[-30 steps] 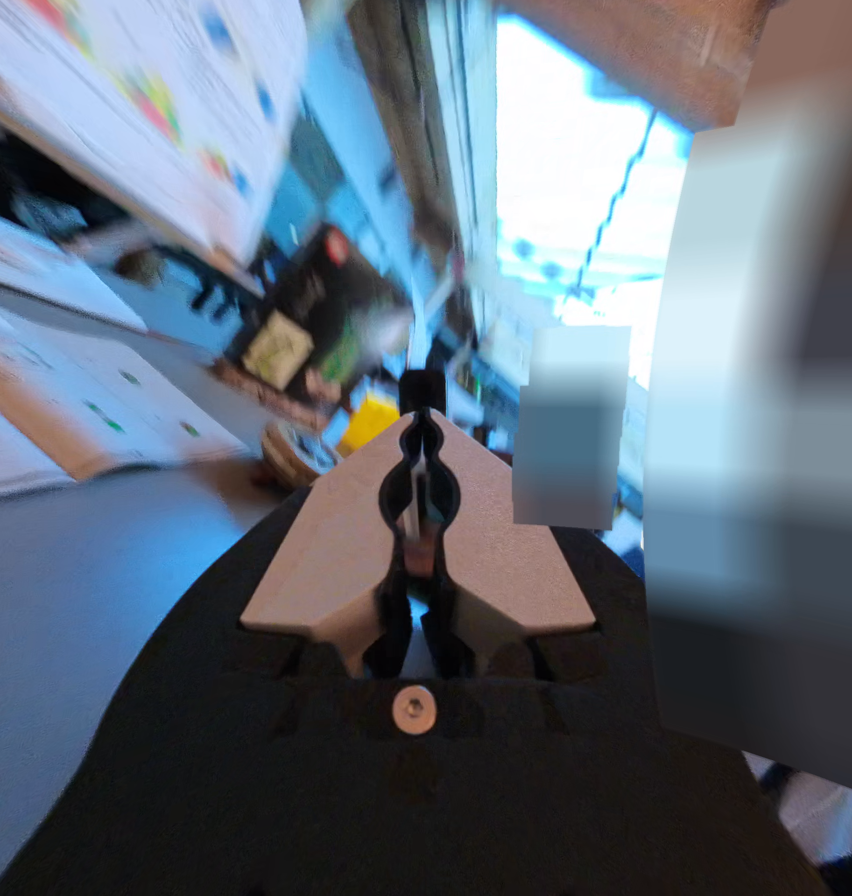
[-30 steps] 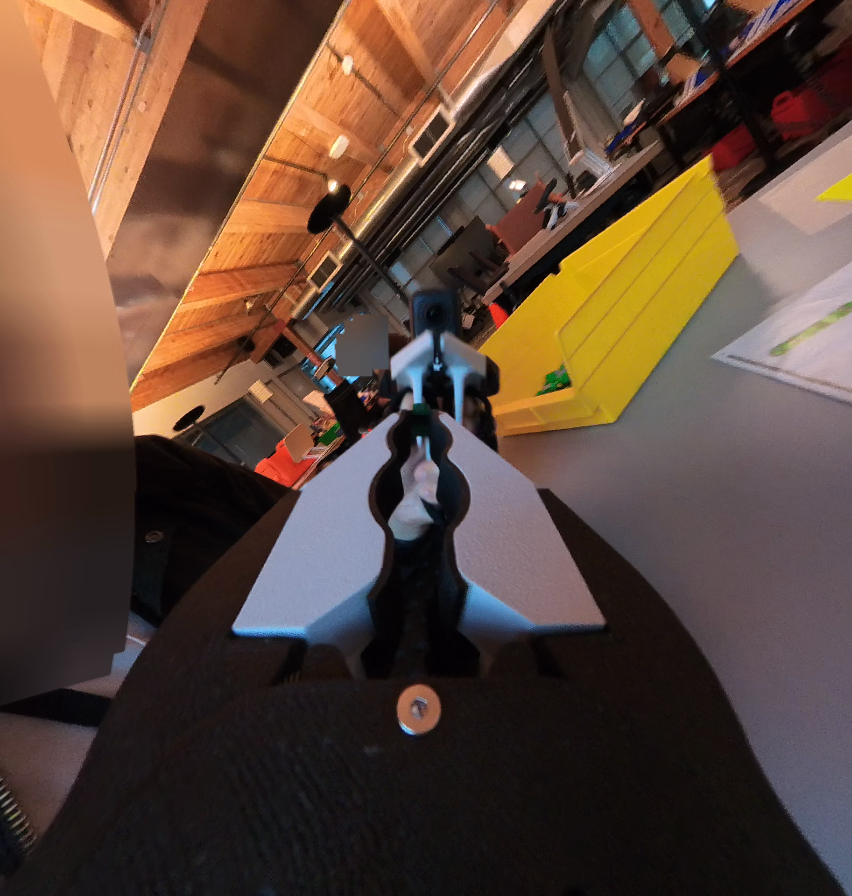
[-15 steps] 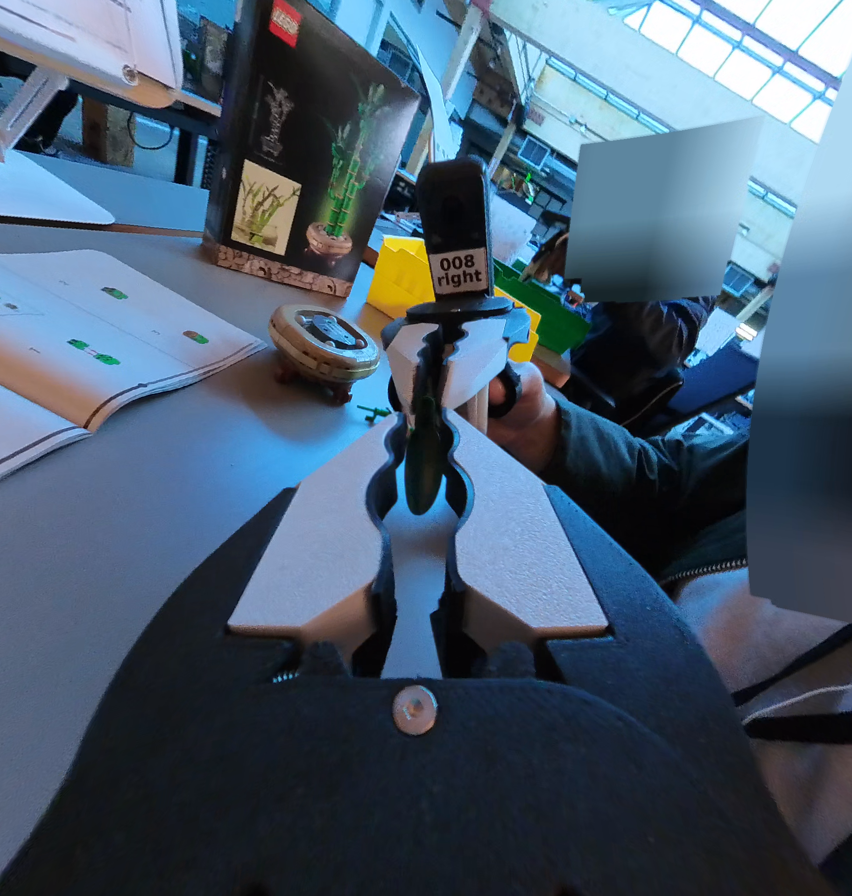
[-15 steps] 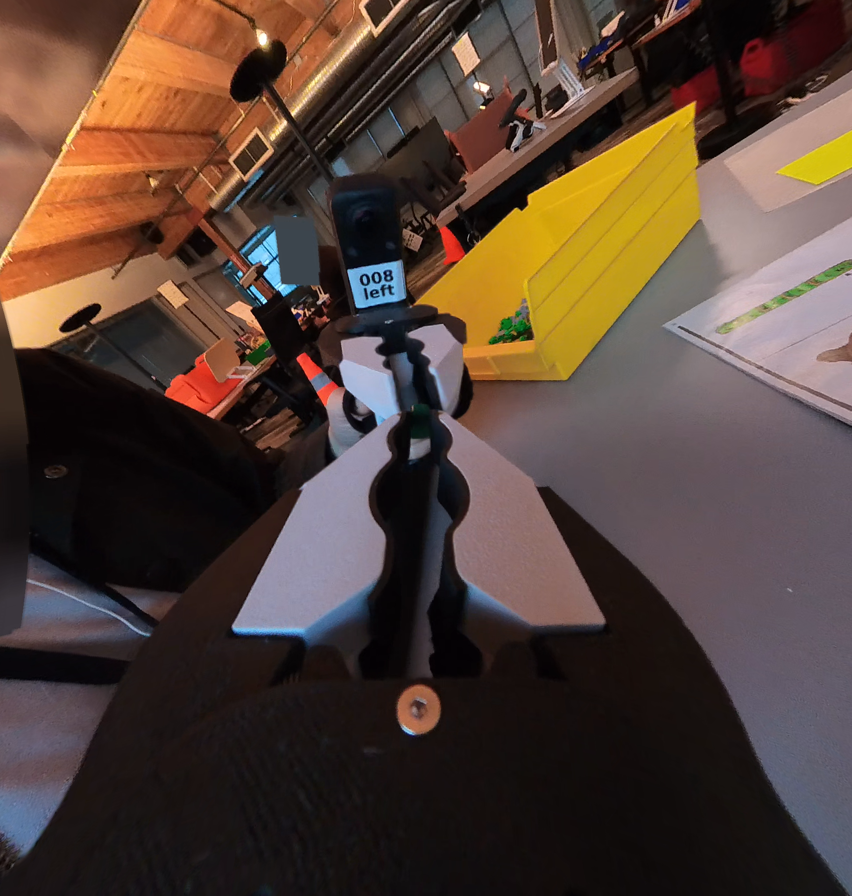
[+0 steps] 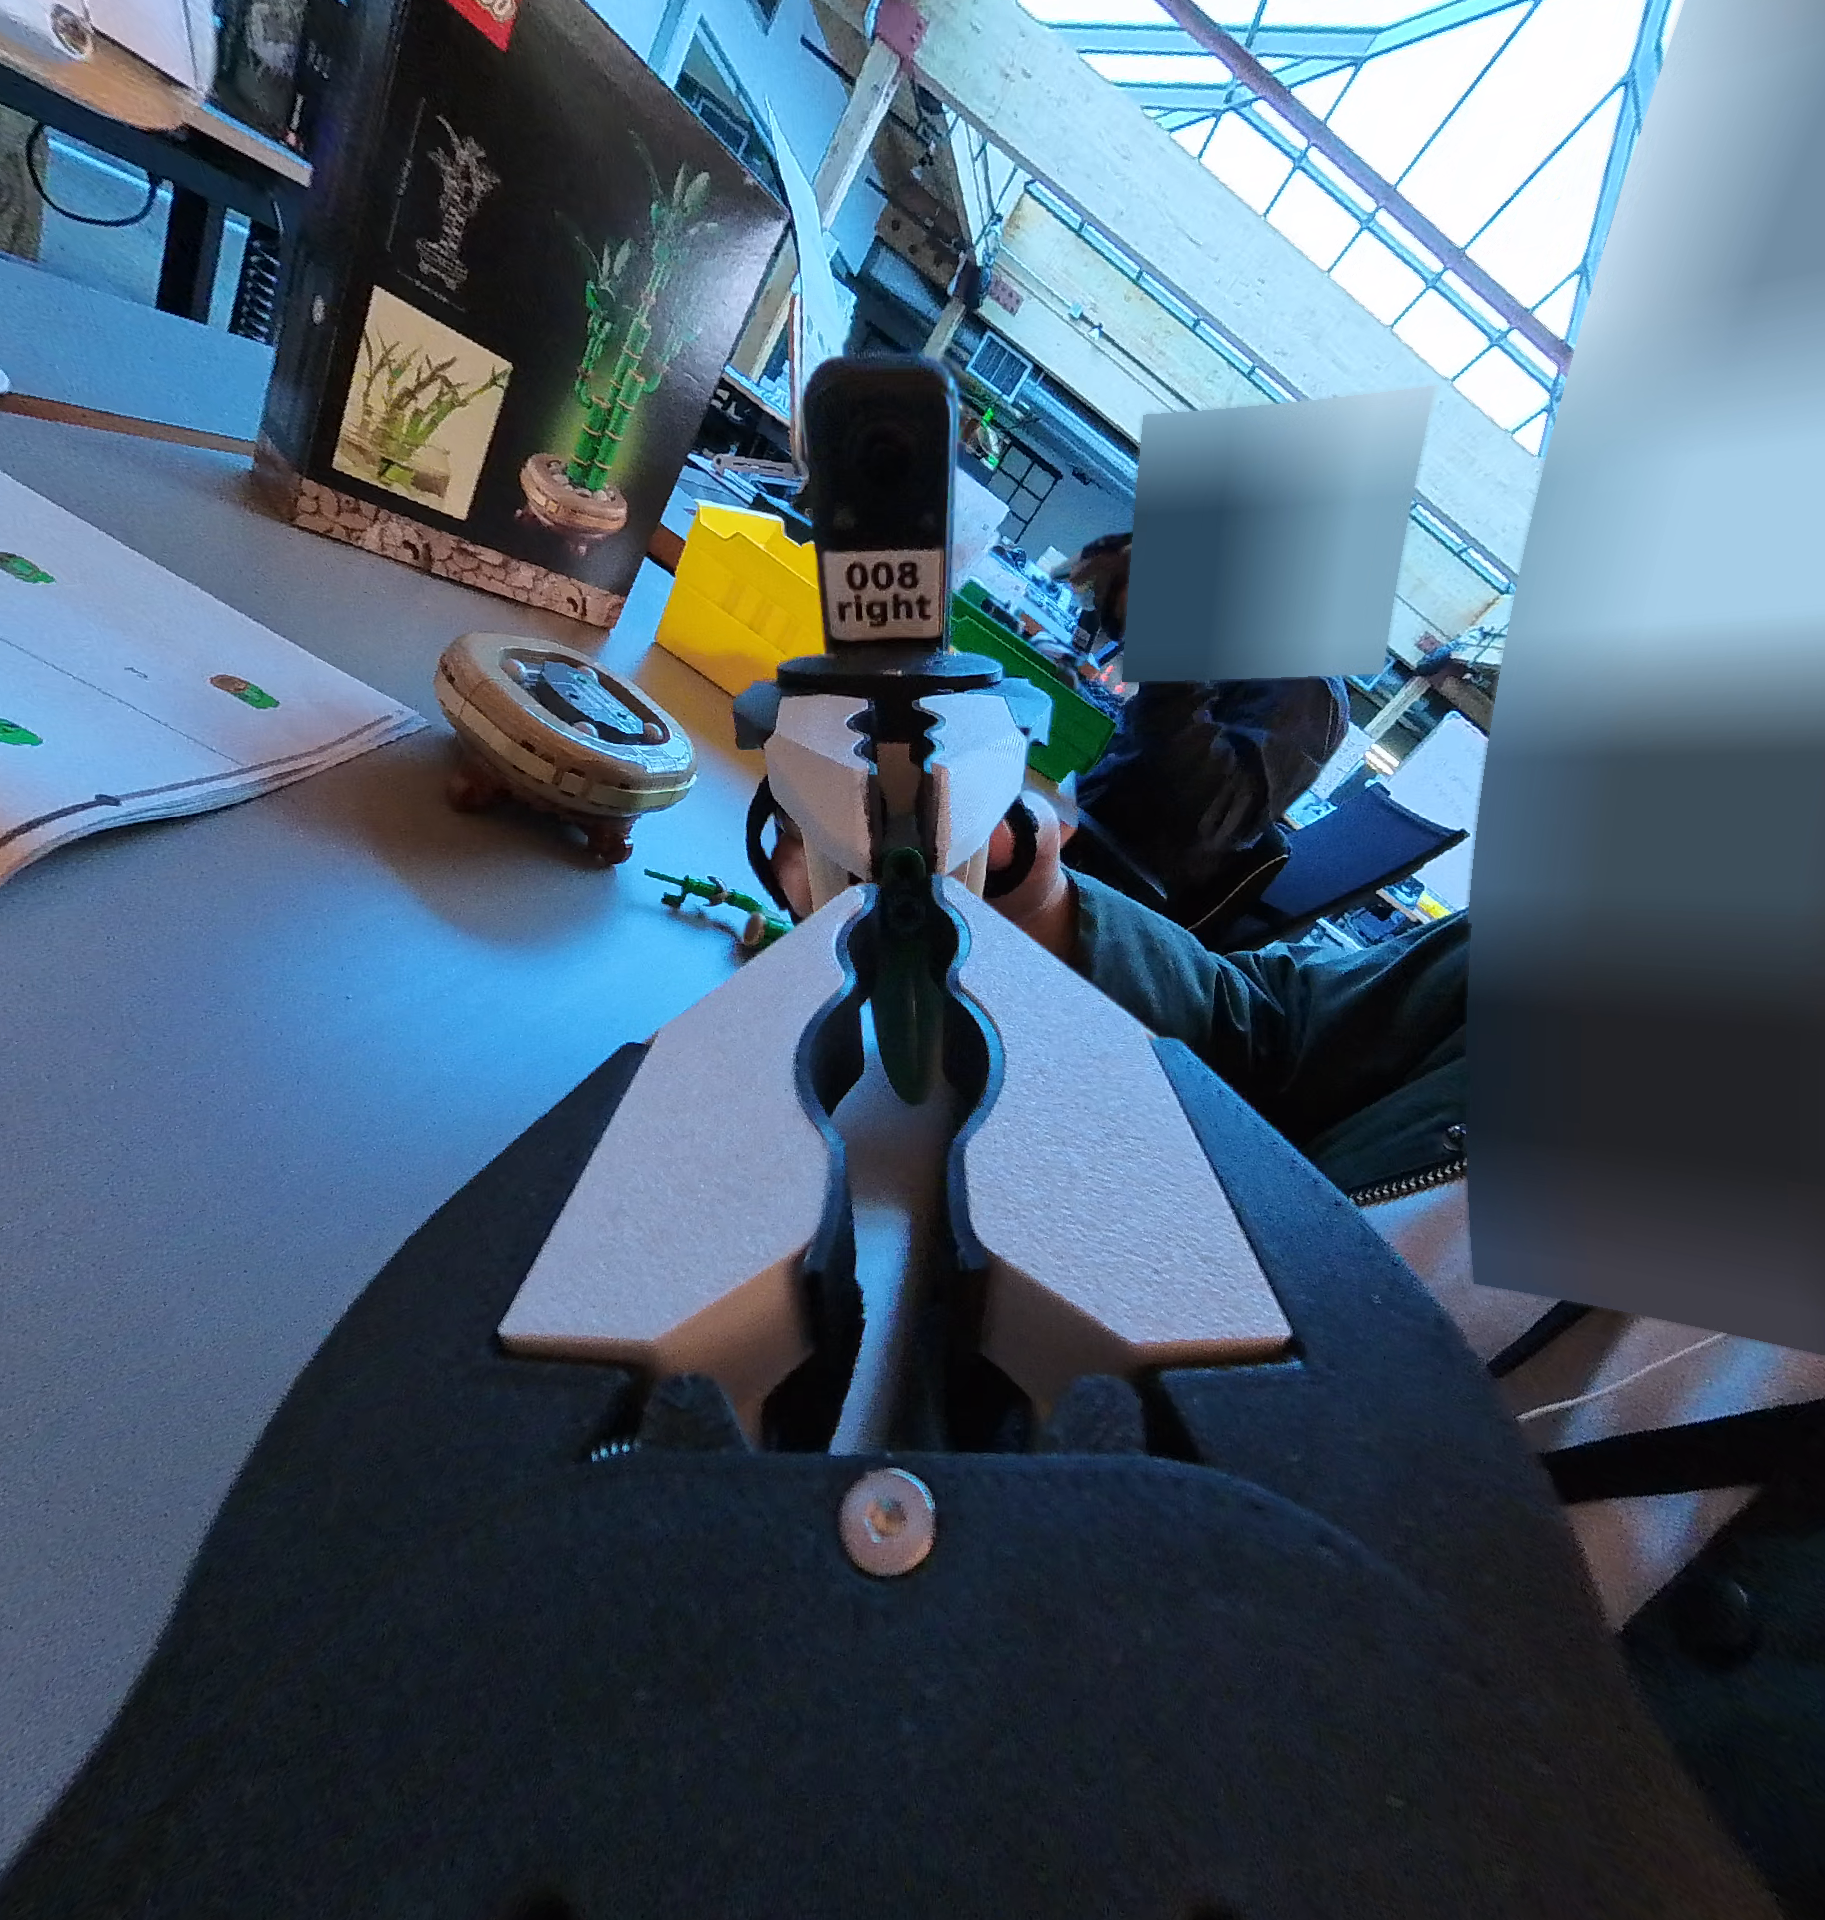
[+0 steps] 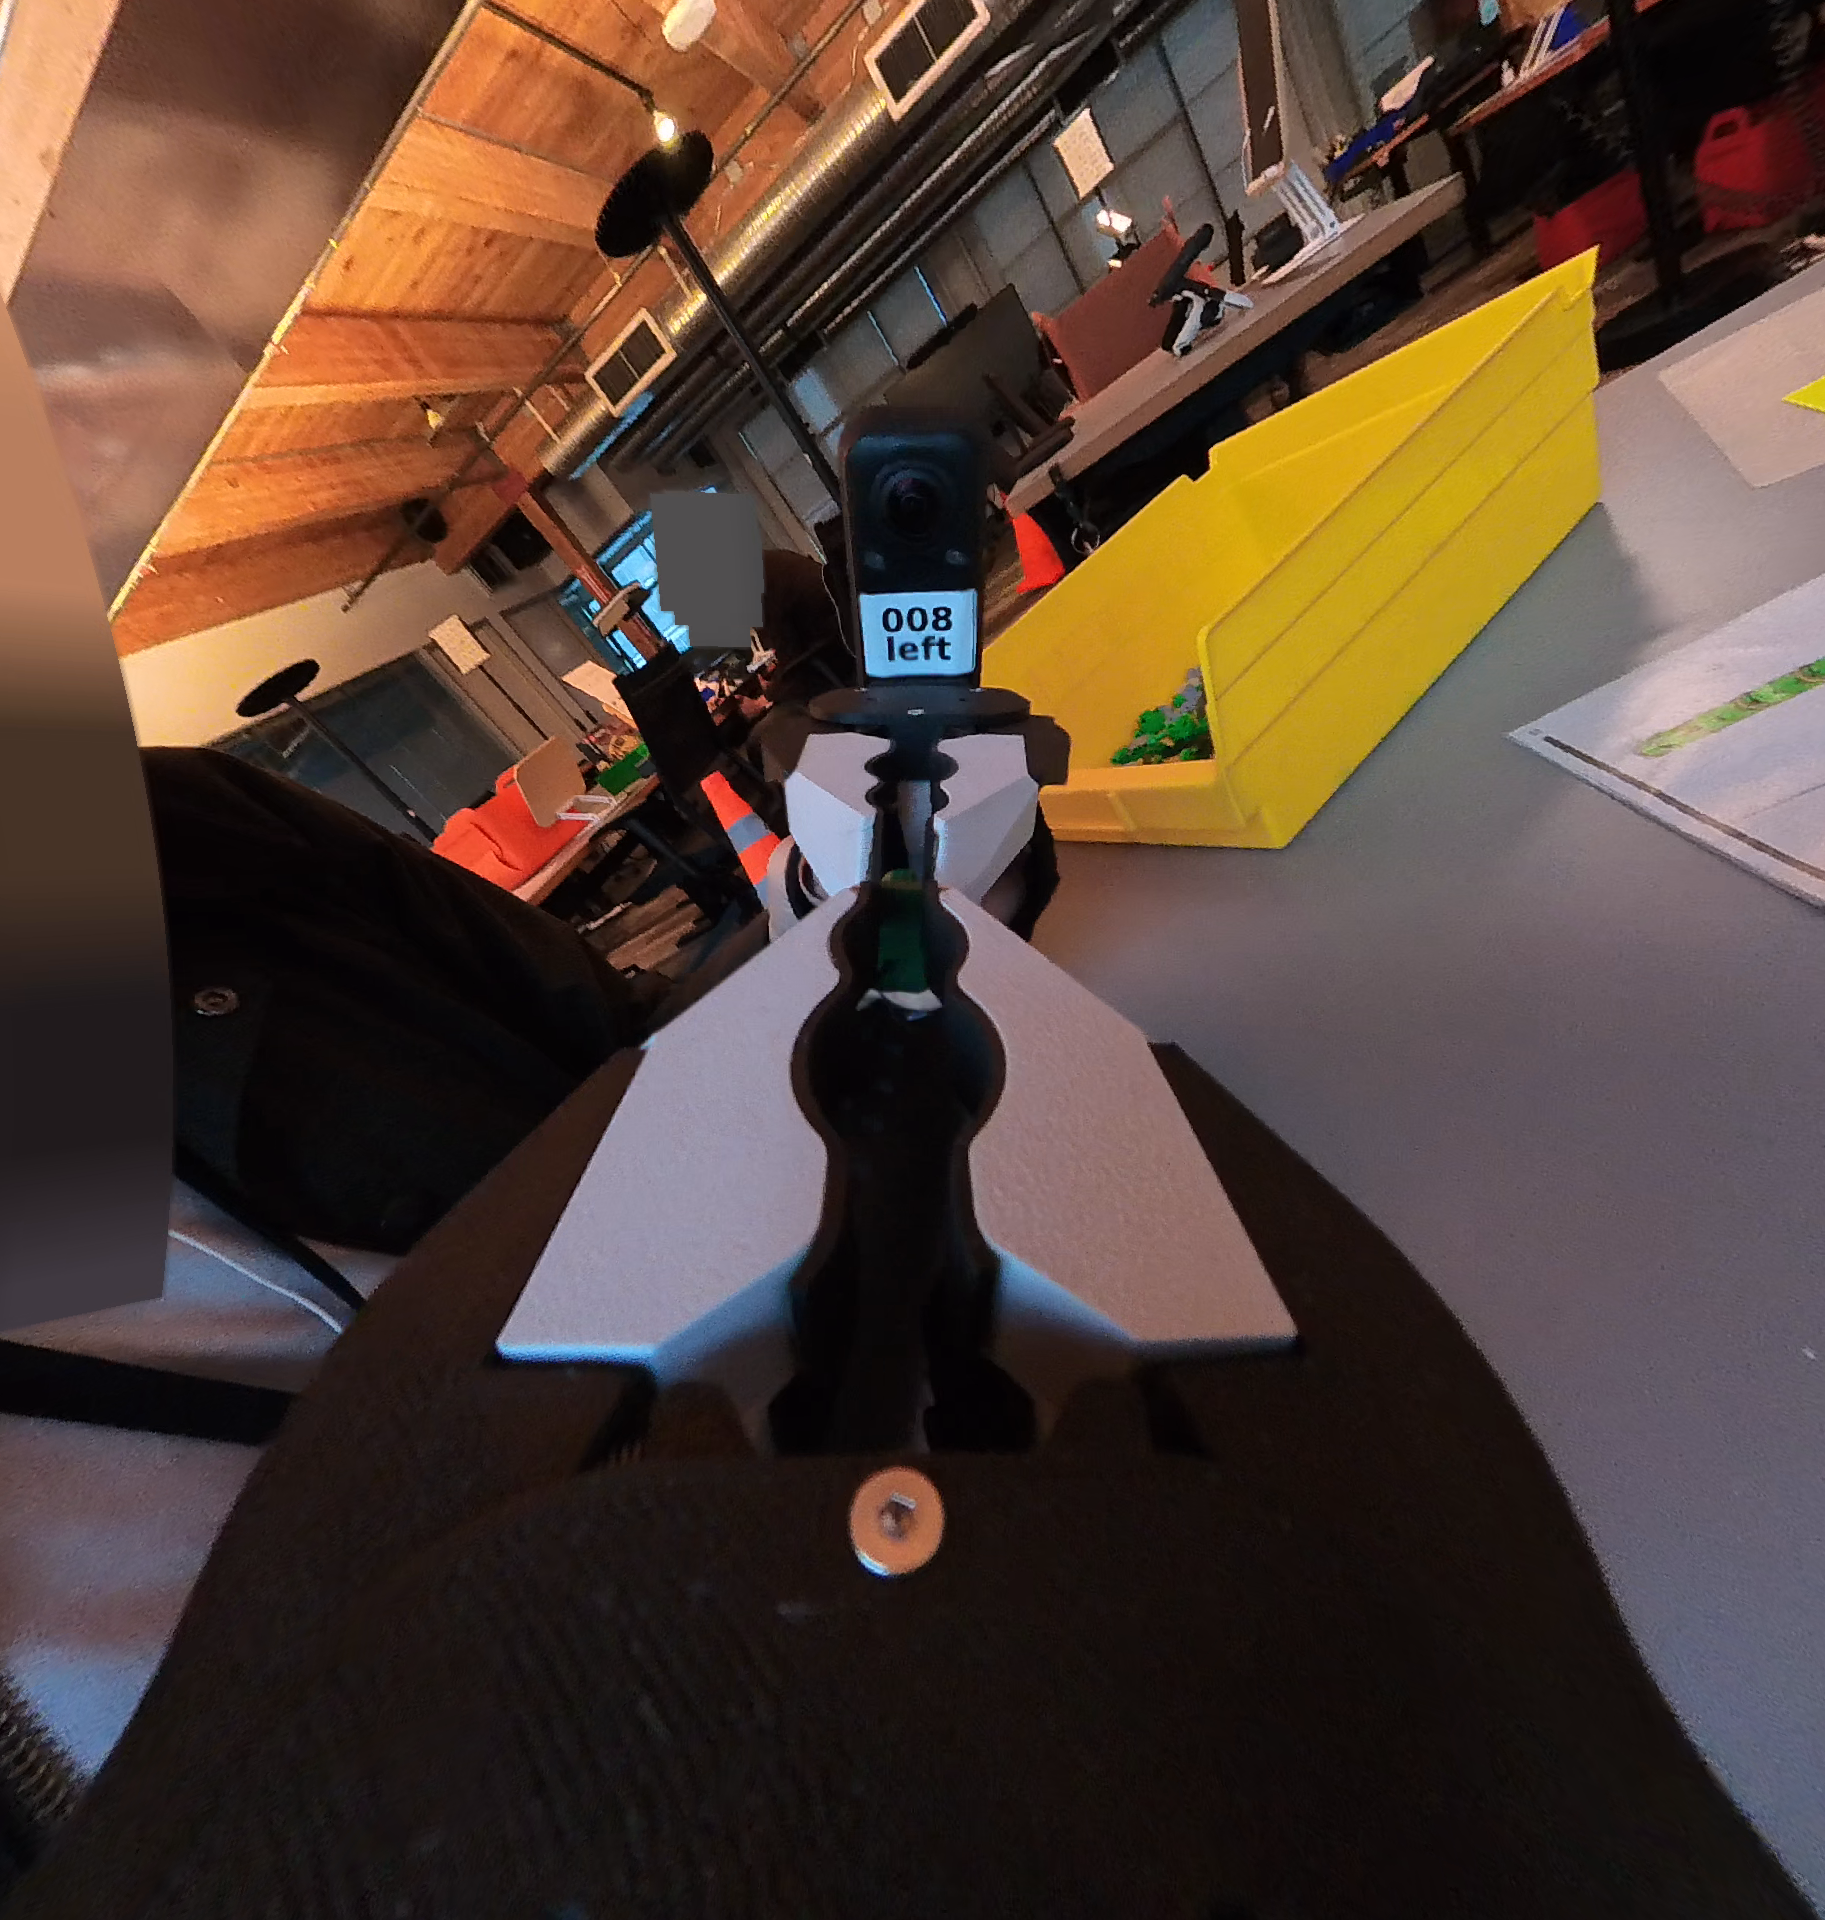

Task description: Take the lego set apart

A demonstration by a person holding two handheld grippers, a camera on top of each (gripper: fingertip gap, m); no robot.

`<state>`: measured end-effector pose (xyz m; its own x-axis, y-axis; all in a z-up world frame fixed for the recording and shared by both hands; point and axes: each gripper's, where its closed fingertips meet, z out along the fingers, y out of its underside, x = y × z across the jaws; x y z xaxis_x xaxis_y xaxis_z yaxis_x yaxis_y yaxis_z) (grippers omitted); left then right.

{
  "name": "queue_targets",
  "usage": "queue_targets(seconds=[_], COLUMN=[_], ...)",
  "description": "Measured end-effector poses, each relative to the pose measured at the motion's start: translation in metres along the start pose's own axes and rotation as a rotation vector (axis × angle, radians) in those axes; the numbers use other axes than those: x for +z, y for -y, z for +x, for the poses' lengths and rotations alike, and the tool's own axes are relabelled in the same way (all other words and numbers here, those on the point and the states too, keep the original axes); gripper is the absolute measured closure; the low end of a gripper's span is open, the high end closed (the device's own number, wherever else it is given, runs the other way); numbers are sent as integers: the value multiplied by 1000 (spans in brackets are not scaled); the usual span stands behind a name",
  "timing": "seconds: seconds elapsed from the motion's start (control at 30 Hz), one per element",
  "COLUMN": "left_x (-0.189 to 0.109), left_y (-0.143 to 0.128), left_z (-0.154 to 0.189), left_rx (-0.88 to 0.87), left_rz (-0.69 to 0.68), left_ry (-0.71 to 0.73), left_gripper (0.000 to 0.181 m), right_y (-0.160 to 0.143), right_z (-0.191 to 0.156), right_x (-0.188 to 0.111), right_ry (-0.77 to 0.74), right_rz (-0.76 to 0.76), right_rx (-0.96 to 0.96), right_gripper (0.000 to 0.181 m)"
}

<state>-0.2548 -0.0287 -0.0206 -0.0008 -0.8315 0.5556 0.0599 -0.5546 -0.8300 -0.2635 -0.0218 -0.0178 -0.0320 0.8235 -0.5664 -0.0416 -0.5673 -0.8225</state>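
Note:
My left gripper (image 5: 903,914) is shut on a dark green leaf-shaped lego piece (image 5: 908,1013). My right gripper (image 6: 900,904) faces it tip to tip and is shut on the other end of the green piece (image 6: 900,940). Both hold it above the grey table (image 5: 212,1091). Each gripper shows head-on in the other's view. The round tan lego base (image 5: 565,727) stands on the table to the left. Small loose green stem pieces (image 5: 716,896) lie beside it.
The black lego box (image 5: 513,312) stands at the back left. An open instruction booklet (image 5: 108,707) lies left; its pages also show in the right wrist view (image 6: 1760,748). A yellow bin (image 6: 1355,623) holds green pieces (image 6: 1168,727). A person's dark jacket (image 6: 368,987) is close. The grippers are tip to tip, or close to it.
Both views have swung from a steep, blurred tilt to nearly level with the table. The two grippers have stayed tip to tip on the green piece throughout.

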Motion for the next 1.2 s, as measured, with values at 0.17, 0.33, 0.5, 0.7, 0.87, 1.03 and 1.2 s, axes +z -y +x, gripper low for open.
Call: queue_targets(seconds=[0.17,0.33,0.5,0.7,0.87,1.03,1.2], left_x=[-9,-11,-6,-5,-6,-5,-5], left_y=[15,16,12,14,15,12,9], left_z=[-6,-8,-7,-2,0,-6,-10], left_rx=[-22,-57,-49,-98,-125,-111,-57], left_rz=[101,113,91,110,115,95,74], left_ry=[24,14,17,-39,-71,-30,25], left_gripper=[176,176,176,175,175,170,176], right_y=[7,6,4,6,5,0,-2], right_z=[6,8,7,3,0,6,10], right_x=[-3,1,7,5,4,4,4], right_ry=[-12,-19,-6,39,50,-9,-45], right_rz=[57,63,70,86,68,35,16], right_rx=[34,49,85,147,136,93,56], right_gripper=[170,165,167,172,175,175,175])
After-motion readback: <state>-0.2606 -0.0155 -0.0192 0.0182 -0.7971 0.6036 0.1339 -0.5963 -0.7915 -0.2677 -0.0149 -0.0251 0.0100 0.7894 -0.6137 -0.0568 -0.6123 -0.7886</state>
